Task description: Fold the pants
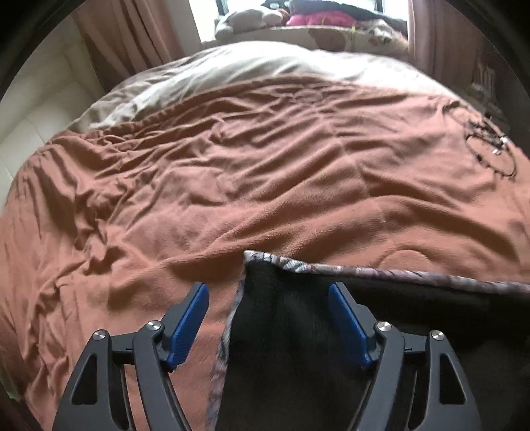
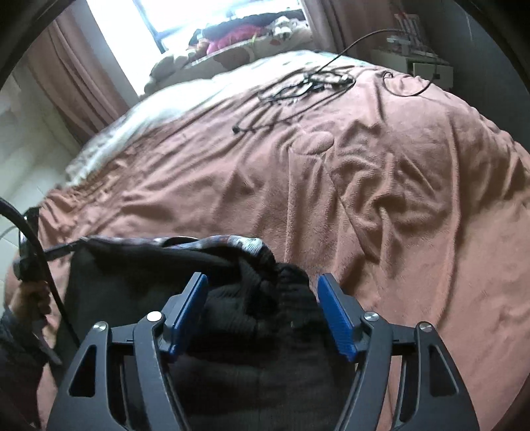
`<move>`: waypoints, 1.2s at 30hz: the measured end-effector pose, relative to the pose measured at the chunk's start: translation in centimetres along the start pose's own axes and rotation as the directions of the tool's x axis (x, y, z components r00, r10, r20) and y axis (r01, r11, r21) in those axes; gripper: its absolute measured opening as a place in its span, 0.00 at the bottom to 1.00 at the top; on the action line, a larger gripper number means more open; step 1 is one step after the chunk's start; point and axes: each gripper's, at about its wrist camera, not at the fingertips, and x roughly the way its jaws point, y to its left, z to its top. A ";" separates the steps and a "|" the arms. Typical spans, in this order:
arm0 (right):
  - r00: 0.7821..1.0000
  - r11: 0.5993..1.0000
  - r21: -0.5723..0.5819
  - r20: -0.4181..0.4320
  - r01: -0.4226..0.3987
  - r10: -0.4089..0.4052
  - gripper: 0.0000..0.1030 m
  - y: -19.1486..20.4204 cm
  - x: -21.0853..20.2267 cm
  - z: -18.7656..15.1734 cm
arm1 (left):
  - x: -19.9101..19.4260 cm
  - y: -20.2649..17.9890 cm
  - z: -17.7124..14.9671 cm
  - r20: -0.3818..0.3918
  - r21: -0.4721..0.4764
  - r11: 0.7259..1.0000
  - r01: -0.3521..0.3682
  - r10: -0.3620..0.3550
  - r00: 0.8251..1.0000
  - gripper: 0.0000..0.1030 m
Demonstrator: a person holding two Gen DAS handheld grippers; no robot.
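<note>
Both wrist views look steeply down and forward from close above the bed's near edge, across the brown blanket (image 1: 265, 165) toward the window (image 2: 172, 20). Both share the dark pants (image 1: 281, 331) and blanket.

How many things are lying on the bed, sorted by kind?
Dark knit pants with patterned trim: 1
Rust-brown fleece blanket: 1
Pale cream pillow or sheet: 1
Tangle of thin black cables: 1
Total: 4

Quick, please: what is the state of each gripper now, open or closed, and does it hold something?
Left gripper: open, holding nothing; the dark pants lie between its fingers.
Right gripper: open, holding nothing; bunched pants lie between its fingers.
</note>
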 end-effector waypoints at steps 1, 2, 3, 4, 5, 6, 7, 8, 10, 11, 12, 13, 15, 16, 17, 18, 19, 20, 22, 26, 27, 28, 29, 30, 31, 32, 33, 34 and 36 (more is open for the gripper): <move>1.000 1.000 0.006 0.003 -0.012 0.012 0.65 -0.1 -0.8 -0.3 | -0.8 0.4 -0.2 -0.001 -0.006 1.000 0.004 -0.004 1.000 0.75; 1.000 1.000 0.009 0.007 -0.021 0.021 0.65 -0.3 -1.4 -0.4 | -1.5 0.7 -0.4 -0.001 -0.008 1.000 0.008 -0.008 1.000 0.74; 1.000 1.000 0.010 0.013 -0.024 0.024 0.65 -0.4 -2.0 -0.6 | -2.3 0.9 -0.6 0.000 -0.007 1.000 0.012 -0.012 1.000 0.74; 1.000 1.000 0.006 0.017 -0.022 0.022 0.65 -0.4 -2.7 -0.9 | -3.3 1.3 -0.8 0.003 -0.009 1.000 0.015 -0.015 1.000 0.74; 1.000 1.000 0.004 0.018 -0.015 0.015 0.65 -0.5 -3.5 -1.1 | -4.4 1.6 -1.1 0.009 -0.013 1.000 0.020 -0.020 1.000 0.75; 1.000 1.000 0.004 0.018 -0.014 0.014 0.65 -0.6 -4.2 -1.4 | -5.4 1.9 -1.3 0.015 -0.015 1.000 0.027 -0.026 1.000 0.75; 1.000 1.000 0.007 0.020 -0.020 0.020 0.65 -0.7 -4.9 -1.7 | -6.5 2.3 -1.5 0.023 -0.017 0.999 0.031 -0.031 0.999 0.75; 1.000 1.000 0.019 0.019 -0.019 0.019 0.65 -0.7 -5.4 -1.9 | -7.6 2.6 -1.8 0.031 -0.020 0.999 0.036 -0.035 0.999 0.75; 0.999 0.999 0.029 0.026 -0.034 0.033 0.65 -0.8 -6.7 -2.6 | -9.5 3.3 -2.4 0.046 -0.027 0.998 0.051 -0.050 0.998 0.77; 0.999 0.999 0.034 0.026 -0.038 0.038 0.65 -0.8 -7.0 -2.9 | -10.4 3.7 -2.8 0.051 -0.030 0.998 0.055 -0.054 0.997 0.77; 0.999 0.998 0.039 0.024 -0.044 0.043 0.65 -0.9 -7.4 -3.1 | -11.0 3.9 -3.1 0.054 -0.031 0.998 0.056 -0.054 0.997 0.77; 0.999 0.998 0.043 0.022 -0.049 0.048 0.65 -0.9 -7.8 -3.5 | -11.7 4.2 -3.5 0.055 -0.033 0.998 0.055 -0.053 0.997 0.77; 0.998 0.998 0.047 0.019 -0.052 0.051 0.65 -1.1 -8.2 -3.9 | -12.9 4.8 -4.4 0.052 -0.036 0.998 0.057 -0.055 0.997 0.77; 0.998 0.997 0.051 0.017 -0.055 0.054 0.65 -1.1 -8.5 -4.2 | -13.3 5.1 -4.7 0.052 -0.037 0.998 0.060 -0.058 0.997 0.77; 0.998 0.996 0.060 0.016 -0.060 0.059 0.65 -1.3 -8.8 -4.6 | -13.7 5.4 -5.1 0.051 -0.040 0.997 0.064 -0.062 0.997 0.77; 0.998 0.996 0.068 0.015 -0.064 0.063 0.65 -1.4 -9.1 -4.8 | -14.3 5.7 -5.8 0.049 -0.046 0.997 0.066 -0.064 0.997 0.77; 0.998 0.995 0.076 0.013 -0.068 0.067 0.65 -1.8 -9.3 -5.1 | -14.7 5.8 -6.1 0.048 -0.051 0.996 0.068 -0.066 0.997 0.77; 0.998 0.994 0.079 0.013 -0.068 0.067 0.65 -1.8 -9.5 -5.4 | -15.1 6.0 -6.7 0.048 -0.058 0.996 0.072 -0.070 0.996 0.77; 0.997 0.994 0.089 0.017 -0.070 0.069 0.65 -1.9 -9.9 -6.1 | -15.8 6.2 -7.8 0.048 -0.069 0.994 0.085 -0.082 0.996 0.77; 0.994 0.983 0.149 0.029 -0.106 0.103 0.65 -2.6 -10.4 -7.6 | -17.1 6.4 -10.4 0.042 -0.083 0.991 0.105 -0.102 0.994 0.77; 0.994 0.982 0.157 0.028 -0.110 0.107 0.65 -2.7 -10.3 -7.9 | -17.4 6.3 -11.1 0.039 -0.085 0.990 0.115 -0.112 0.993 0.78; 0.994 0.981 0.162 0.020 -0.108 0.106 0.65 -2.7 -10.2 -8.1 | -17.5 6.3 -11.5 0.035 -0.087 0.989 0.119 -0.117 0.993 0.78; 0.994 0.981 0.164 0.016 -0.106 0.105 0.65 -2.8 -10.2 -8.3 | -17.7 6.2 -12.3 0.030 -0.086 0.989 0.119 -0.117 0.993 0.78; 0.994 0.981 0.164 0.013 -0.105 0.104 0.65 -2.7 -10.2 -8.3 | -17.9 6.0 -12.9 0.025 -0.082 0.990 0.117 -0.115 0.993 0.78; 0.994 0.981 0.161 0.010 -0.106 0.106 0.65 -2.7 -10.1 -8.5 | -17.9 5.8 -13.3 0.021 -0.078 0.990 0.116 -0.115 0.993 0.78; 0.994 0.981 0.160 0.007 -0.107 0.107 0.65 -2.6 -10.0 -8.6 | -18.0 5.7 -13.8 0.017 -0.075 0.990 0.117 -0.116 0.993 0.78; 0.994 0.981 0.157 0.000 -0.111 0.113 0.65 -2.6 -9.8 -8.8 | -18.1 5.6 -14.4 0.012 -0.076 0.990 0.119 -0.119 0.993 0.78; 0.993 0.981 0.157 -0.010 -0.111 0.114 0.65 -2.6 -9.6 -8.9 | -18.1 5.6 -14.8 0.008 -0.082 0.989 0.123 -0.122 0.992 0.78; 0.993 0.981 0.162 -0.028 -0.109 0.115 0.65 -2.6 -9.3 -9.1 | -18.0 5.6 -15.8 -0.006 -0.101 0.988 0.114 -0.115 0.993 0.78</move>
